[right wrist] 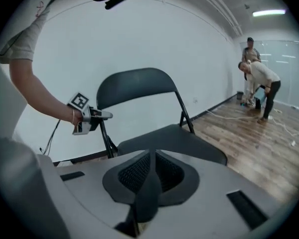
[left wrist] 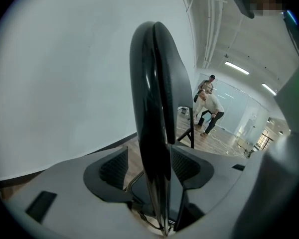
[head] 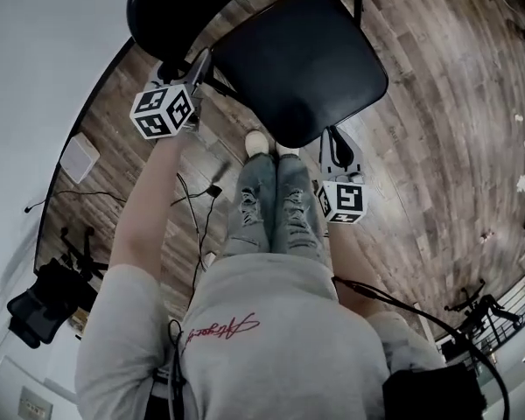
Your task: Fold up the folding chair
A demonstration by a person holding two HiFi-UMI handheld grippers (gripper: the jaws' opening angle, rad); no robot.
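Left claw gapes wide astride the backrest edge of the unfolded chair; right claw is pinched shut and empty, seat just ahead. Probably stiff, fairly light, slick: grip the backrest rim, lift the seat's front lip

Right gripper view: white wall is being seen at twelve o'clock; plank floor at four o'clock is being lit by ceiling strip.
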